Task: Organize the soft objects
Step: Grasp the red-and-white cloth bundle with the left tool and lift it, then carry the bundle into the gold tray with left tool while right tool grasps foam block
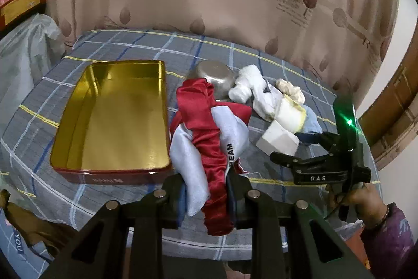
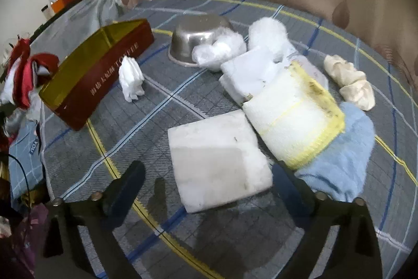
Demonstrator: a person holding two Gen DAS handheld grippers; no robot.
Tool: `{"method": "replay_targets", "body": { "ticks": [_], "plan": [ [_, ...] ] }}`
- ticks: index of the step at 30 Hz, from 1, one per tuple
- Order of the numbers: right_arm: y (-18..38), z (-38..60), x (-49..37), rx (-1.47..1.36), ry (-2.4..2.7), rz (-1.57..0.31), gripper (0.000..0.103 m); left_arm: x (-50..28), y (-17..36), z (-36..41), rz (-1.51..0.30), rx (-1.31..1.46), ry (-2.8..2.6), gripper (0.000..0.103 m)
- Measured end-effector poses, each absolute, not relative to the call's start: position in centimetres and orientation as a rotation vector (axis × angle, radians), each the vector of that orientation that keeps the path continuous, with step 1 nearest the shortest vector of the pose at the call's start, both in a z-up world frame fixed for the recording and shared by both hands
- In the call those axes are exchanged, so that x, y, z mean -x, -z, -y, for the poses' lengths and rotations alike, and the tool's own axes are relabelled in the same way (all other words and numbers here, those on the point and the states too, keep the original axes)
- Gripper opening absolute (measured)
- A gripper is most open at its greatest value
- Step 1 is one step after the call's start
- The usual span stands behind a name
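The left gripper (image 1: 206,187) clamps a slippery red-and-silver satin cloth (image 1: 209,132); trailing ends could snag the gold-lined rectangular tin (image 1: 109,169) at ten o'clock. The right gripper (image 2: 209,182), jaws apart, straddles a white foam block (image 2: 219,161).

Behind the red and white satin cloth (image 1: 209,143), the steel bowl (image 1: 213,79) is half hidden; the tin (image 1: 112,119) label is too blurred to read.

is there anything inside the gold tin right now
No: in the left wrist view the gold tin shows only its bare shiny floor, while the red and white satin cloth hangs clamped in the left gripper beside it.
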State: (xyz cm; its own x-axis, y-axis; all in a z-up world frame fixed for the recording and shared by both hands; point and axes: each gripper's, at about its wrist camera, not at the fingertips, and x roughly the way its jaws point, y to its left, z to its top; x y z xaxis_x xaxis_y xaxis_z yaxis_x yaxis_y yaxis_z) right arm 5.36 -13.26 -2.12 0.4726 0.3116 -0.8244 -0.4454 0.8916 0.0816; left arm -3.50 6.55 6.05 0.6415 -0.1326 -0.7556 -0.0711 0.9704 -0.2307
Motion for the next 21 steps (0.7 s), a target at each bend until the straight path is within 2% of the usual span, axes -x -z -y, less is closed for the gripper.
{"method": "replay_targets", "body": {
  "ticks": [4, 5, 6, 14, 21],
  "plan": [
    [2.7, 12.6, -6.2, 0.200, -0.453, -1.018, 0.089, 3.3, -6.4, -7.6, -0.874, 0.254, 0.017, 0.025],
    [2.8, 12.6, -6.2, 0.214, -0.442, -1.023, 0.083, 3.2, -6.5, -7.8, -0.872, 0.255, 0.011, 0.025],
    [2.7, 12.7, -6.3, 0.223, -0.425, -1.023, 0.068, 3.2, -6.7, -8.2, -0.868, 0.256, 0.004, 0.025],
    [2.1, 13.6, -5.9, 0.182, -0.428, -1.013, 0.065, 0.3, -7.8, -13.0, -0.856, 0.241, -0.077, 0.026],
    [0.7, 13.9, -4.0, 0.095, -0.440, -0.969, 0.065, -5.8, -5.6, -18.9, -0.905, 0.233, -0.158, 0.027]
  ]
}}
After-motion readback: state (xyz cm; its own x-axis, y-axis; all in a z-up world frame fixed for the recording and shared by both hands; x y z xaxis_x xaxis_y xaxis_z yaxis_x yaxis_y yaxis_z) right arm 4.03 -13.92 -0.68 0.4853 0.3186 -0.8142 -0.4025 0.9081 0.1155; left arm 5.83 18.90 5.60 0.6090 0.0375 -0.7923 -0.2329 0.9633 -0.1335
